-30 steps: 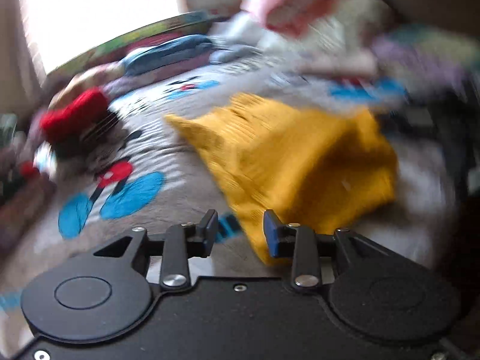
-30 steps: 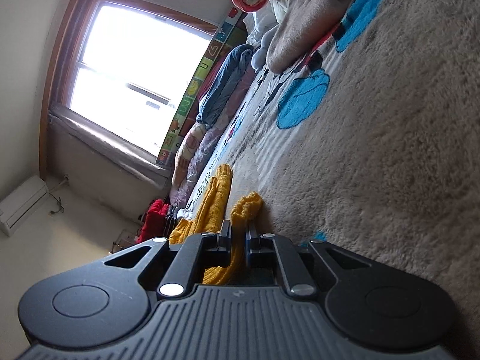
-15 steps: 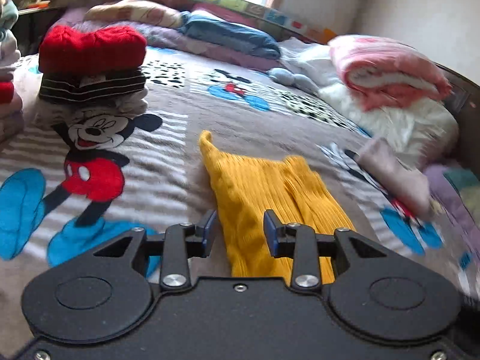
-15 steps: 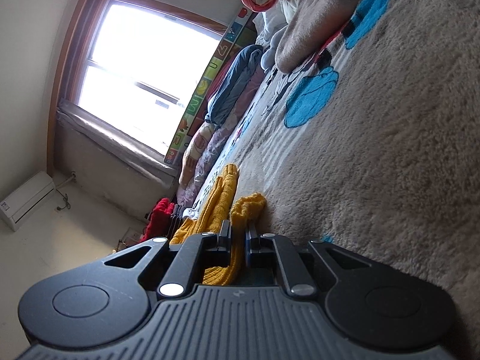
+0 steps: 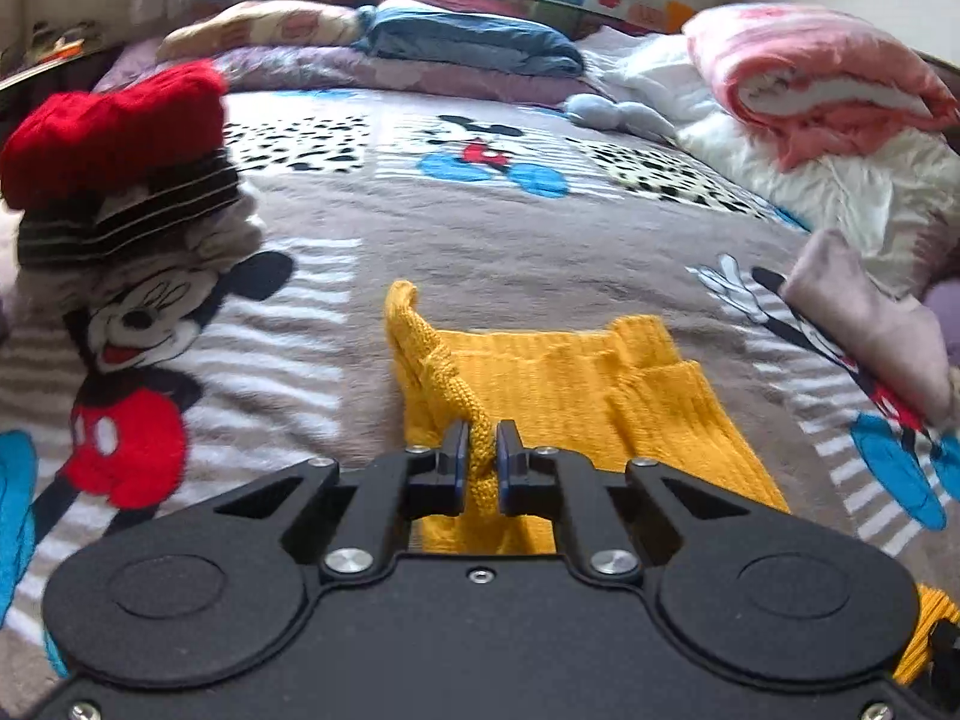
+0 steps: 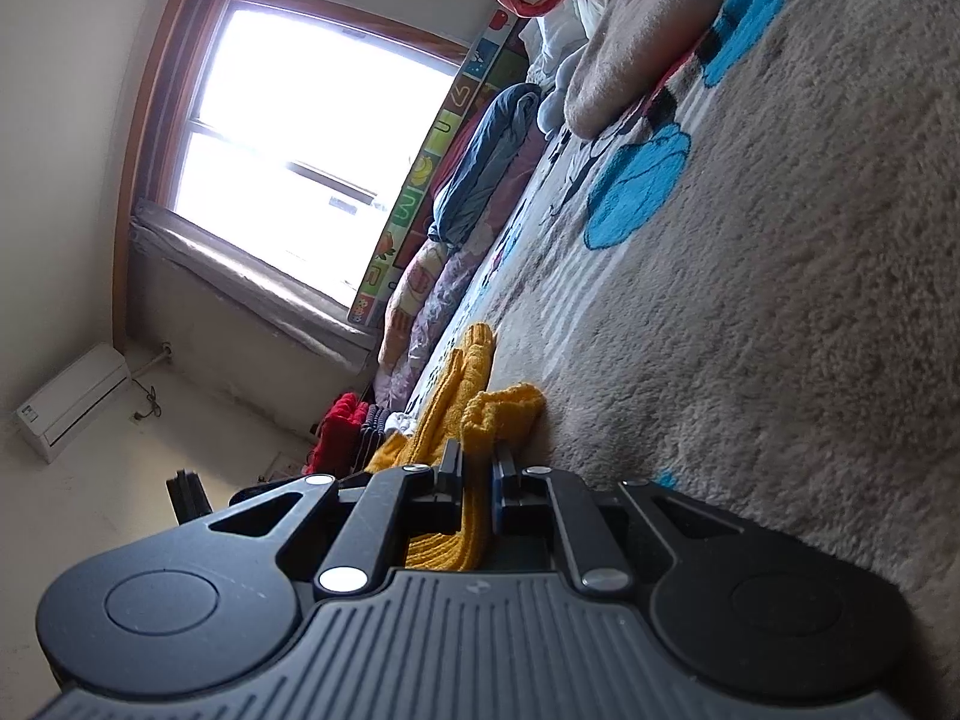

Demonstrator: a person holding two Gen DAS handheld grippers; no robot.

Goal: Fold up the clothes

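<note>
While no writing reads, each gripper [image 5: 479, 450] [image 6: 477, 468] pinches the yellow knit garment [image 5: 576, 384].

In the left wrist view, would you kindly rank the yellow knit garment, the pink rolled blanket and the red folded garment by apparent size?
1. yellow knit garment, though nearest the camera
2. pink rolled blanket
3. red folded garment

The last two look close, so their order is unsure.

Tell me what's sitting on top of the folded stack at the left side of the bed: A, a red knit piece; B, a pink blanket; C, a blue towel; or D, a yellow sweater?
A: a red knit piece tops the striped folded stack on the bed's left side.
</note>
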